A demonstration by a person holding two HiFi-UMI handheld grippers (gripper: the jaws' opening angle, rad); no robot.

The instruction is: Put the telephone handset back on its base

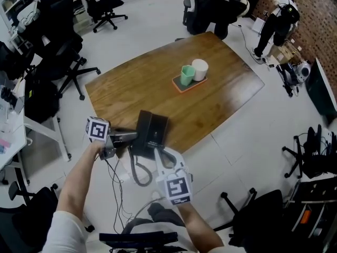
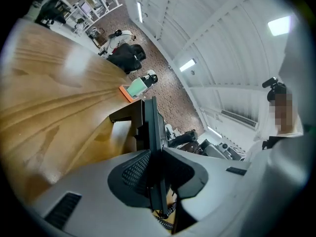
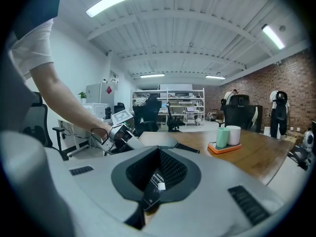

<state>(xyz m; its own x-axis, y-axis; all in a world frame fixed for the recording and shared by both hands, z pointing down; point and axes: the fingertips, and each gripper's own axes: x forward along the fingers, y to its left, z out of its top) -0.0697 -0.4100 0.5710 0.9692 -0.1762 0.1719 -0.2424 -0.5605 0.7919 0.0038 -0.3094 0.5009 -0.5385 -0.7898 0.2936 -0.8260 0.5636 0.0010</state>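
Observation:
A black telephone [image 1: 151, 133] lies at the near edge of the wooden table [image 1: 221, 94], partly over the edge. Its grey cord [image 1: 138, 174] hangs in a loop below it. My left gripper [image 1: 125, 137] reaches in from the left and is shut on a thin black edge of the telephone [image 2: 149, 132]. From below, my right gripper [image 1: 161, 153] is shut on a black part with a white label [image 3: 157, 184]. I cannot tell the handset from the base. The left gripper [image 3: 120, 133] also shows in the right gripper view.
An orange tray [image 1: 180, 85] with a green cup [image 1: 187, 75] and a white cup [image 1: 199, 69] stands mid-table. Office chairs [image 1: 63, 51] stand to the left and beyond the far side [image 1: 213, 7]. Another chair [image 1: 263, 215] is at the lower right.

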